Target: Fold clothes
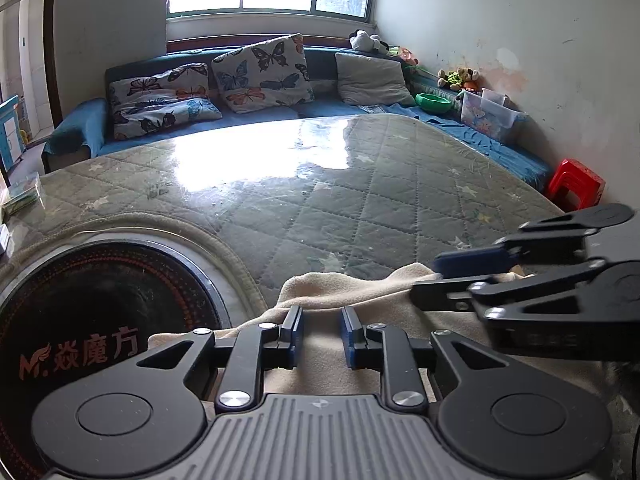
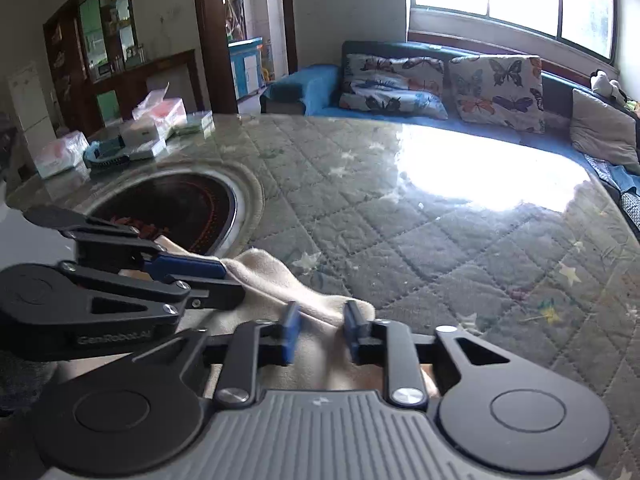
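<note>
A glossy clear sheet covers the quilted, star-printed surface (image 1: 360,200), with a black round cooktop (image 1: 100,300) sunk in at left. Your left hand-held gripper (image 1: 322,334) stands part open over the soft, fleecy cream cloth (image 1: 320,364) — nothing pinched. The right hand-held gripper (image 2: 322,330) straddles a raised ridge, pads apart. Close squarely on one edge before lifting.

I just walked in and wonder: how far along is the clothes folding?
Early or midway, it seems. The cream fleece garment lies bunched at the near edge of the quilted table cover, with no flat fold showing. The left gripper and right gripper both straddle its edge with jaws apart, pinching nothing. Squaring and folding are left.
</note>
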{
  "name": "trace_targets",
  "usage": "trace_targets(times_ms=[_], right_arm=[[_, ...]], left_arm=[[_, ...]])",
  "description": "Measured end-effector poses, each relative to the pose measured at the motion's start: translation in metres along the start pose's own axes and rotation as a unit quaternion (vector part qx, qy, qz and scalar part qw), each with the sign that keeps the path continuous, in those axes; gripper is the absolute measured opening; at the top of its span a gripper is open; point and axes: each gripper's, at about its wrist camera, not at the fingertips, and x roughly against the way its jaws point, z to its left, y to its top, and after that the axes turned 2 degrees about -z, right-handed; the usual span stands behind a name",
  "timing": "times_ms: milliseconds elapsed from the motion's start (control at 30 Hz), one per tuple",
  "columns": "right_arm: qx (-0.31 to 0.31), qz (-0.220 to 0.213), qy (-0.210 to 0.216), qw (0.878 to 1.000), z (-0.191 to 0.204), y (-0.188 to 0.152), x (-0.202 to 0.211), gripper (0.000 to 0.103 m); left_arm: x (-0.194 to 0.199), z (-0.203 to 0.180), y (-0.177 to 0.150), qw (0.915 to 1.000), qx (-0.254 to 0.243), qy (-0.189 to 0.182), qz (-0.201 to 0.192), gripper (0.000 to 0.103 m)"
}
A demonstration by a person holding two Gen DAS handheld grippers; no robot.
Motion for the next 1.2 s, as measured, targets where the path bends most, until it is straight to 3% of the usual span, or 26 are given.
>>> trace_targets(times_ms=[100, 367, 533, 667, 900, 1000, 1200], right_arm=[[-0.006, -0.008, -0.007, 1.000, -0.004, -0.006, 0.016, 0.035], [-0.033, 0.003, -0.022, 0.999, -0.027, -0.036, 0.031, 0.033], [-0.043, -0.023, -0.019, 0.999, -0.033, -0.037, 0.046, 0.037], [-0.027, -0.045, -0.035, 0.998, -0.031, -0.039, 0.066, 0.056], [-0.001, -0.049, -0.041, 0.998, -0.010, -0.055, 0.084, 0.071], [0.024, -0.049, -0.049, 0.997, 0.003, -0.065, 0.088, 0.082], [0.061, -0.044, -0.063, 0.995, 0.025, -0.087, 0.093, 0.094]], left_arm=[[0.002, -0.004, -0.001, 1.0000, -0.003, -0.002, -0.003, 0.035], [0.001, -0.010, -0.003, 0.9998, -0.014, 0.008, -0.006, 0.039], [0.008, -0.013, -0.004, 0.9997, -0.016, 0.013, -0.008, 0.052], [0.020, -0.015, -0.010, 0.9997, -0.017, 0.014, -0.012, 0.058], [0.057, -0.011, -0.032, 0.9991, -0.013, 0.030, -0.027, 0.071], [0.072, -0.011, -0.043, 0.9984, -0.021, 0.040, -0.035, 0.082], [0.081, -0.011, -0.062, 0.9973, -0.026, 0.061, -0.033, 0.090]])
